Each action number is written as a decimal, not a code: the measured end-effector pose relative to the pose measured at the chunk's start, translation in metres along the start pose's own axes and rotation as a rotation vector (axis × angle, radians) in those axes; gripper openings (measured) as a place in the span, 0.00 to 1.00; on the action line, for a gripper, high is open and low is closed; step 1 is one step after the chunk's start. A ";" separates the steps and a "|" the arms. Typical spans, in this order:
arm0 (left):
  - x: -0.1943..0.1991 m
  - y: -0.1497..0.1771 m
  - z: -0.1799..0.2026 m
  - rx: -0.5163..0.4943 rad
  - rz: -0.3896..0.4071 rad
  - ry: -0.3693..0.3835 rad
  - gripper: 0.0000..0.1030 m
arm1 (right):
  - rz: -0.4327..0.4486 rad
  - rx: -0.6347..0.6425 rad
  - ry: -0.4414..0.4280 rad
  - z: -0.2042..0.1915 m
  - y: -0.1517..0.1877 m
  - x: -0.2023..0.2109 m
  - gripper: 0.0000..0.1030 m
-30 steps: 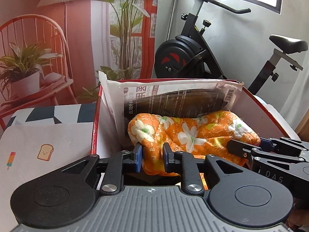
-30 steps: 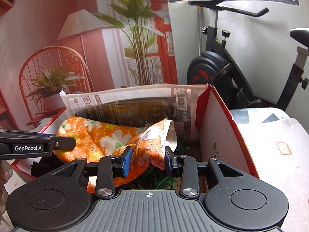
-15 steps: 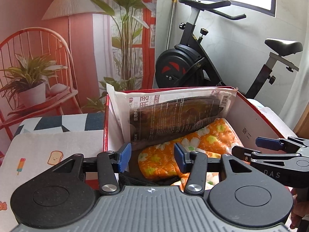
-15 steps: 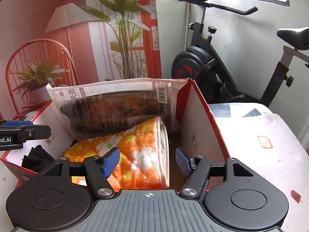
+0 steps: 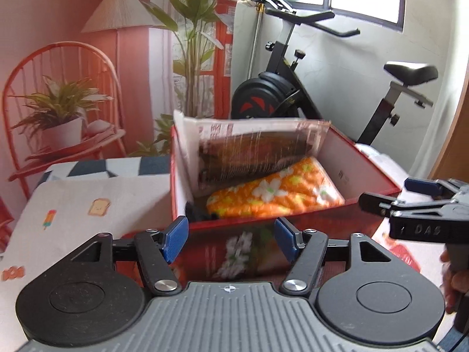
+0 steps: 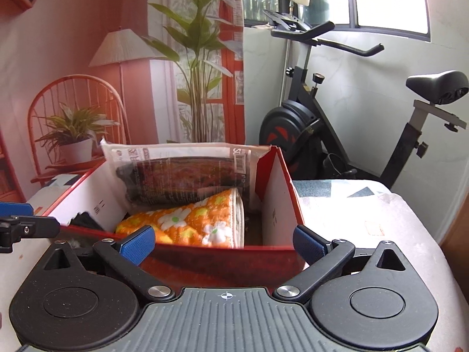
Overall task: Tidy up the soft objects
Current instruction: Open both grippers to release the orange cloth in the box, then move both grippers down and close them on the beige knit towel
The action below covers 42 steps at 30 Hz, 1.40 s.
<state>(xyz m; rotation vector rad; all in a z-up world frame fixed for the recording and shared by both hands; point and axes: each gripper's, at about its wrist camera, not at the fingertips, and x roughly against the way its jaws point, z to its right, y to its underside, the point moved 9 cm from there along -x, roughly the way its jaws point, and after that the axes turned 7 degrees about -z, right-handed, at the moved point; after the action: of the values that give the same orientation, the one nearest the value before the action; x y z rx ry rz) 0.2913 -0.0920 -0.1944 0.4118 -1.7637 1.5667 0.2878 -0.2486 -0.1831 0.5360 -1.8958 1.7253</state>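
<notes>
An orange flowered cloth [image 5: 275, 189] lies folded inside the red box [image 5: 293, 215]; it also shows in the right wrist view [image 6: 187, 224], in the box [image 6: 222, 253]. A clear bag with a dark item [image 5: 252, 152] leans against the box's back wall, also seen in the right wrist view [image 6: 187, 179]. My left gripper [image 5: 230, 239] is open and empty in front of the box's near wall. My right gripper [image 6: 224, 242] is open and empty, just in front of the box.
The box stands on a table with a printed cloth [image 5: 73, 205]. A small dark item [image 6: 83, 220] lies in the box's left corner. An exercise bike [image 6: 322, 123] stands behind the table. A backdrop with a chair and plants [image 5: 67, 108] is at the left.
Both grippers let go of the orange cloth, opened wide and drew back out of the box. The cloth now lies flat inside the box.
</notes>
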 end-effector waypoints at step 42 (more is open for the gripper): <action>0.020 0.142 -0.004 0.146 -0.116 0.001 0.11 | -0.091 -0.083 -0.096 -0.012 0.147 0.043 0.82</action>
<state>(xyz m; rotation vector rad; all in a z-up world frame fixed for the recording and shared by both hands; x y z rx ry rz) 0.1842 -0.0547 -0.2822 0.5734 -1.6003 1.6171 0.1667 -0.2177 -0.2719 0.6732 -1.9681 1.5818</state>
